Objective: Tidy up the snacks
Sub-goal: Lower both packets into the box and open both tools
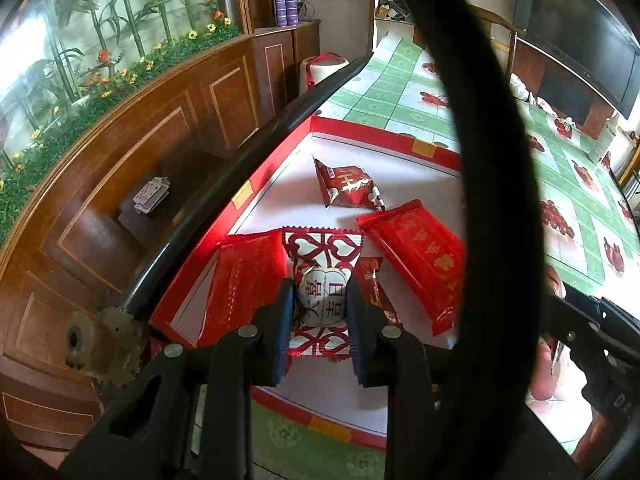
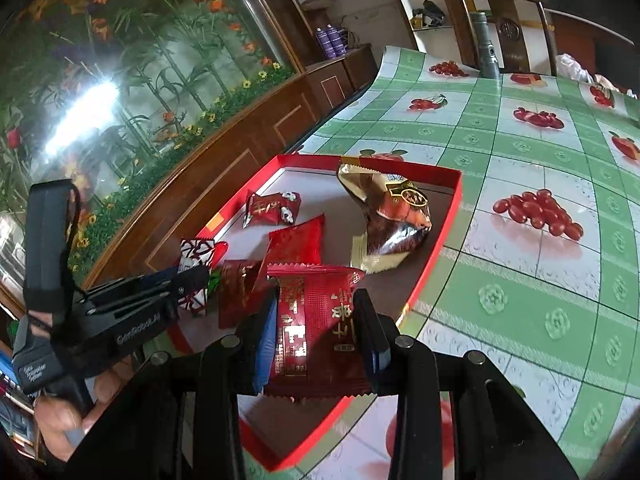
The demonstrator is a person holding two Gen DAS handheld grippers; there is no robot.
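Observation:
A shallow red tray (image 1: 360,126) with a white floor lies on the table and holds several snack packets. My left gripper (image 1: 320,308) is shut on a white packet with a red cut-out pattern (image 1: 322,292), low over the tray's near end. Beside it lie a red packet (image 1: 244,280), a long red packet (image 1: 420,264) and a small red packet (image 1: 348,188). In the right wrist view my right gripper (image 2: 316,328) is shut on a red packet with gold lettering (image 2: 312,320) above the tray's (image 2: 448,216) near corner. The left gripper (image 2: 188,284) shows at the left, and a gold-brown bag (image 2: 396,216) lies further back.
A green-and-white checked cloth with fruit prints (image 2: 520,300) covers the table. A grey torch (image 2: 486,46) and a wooden chair (image 2: 508,28) stand at the far end. A wooden cabinet (image 1: 160,140) runs along the left. A black strap loop (image 1: 492,160) hangs across the left wrist view.

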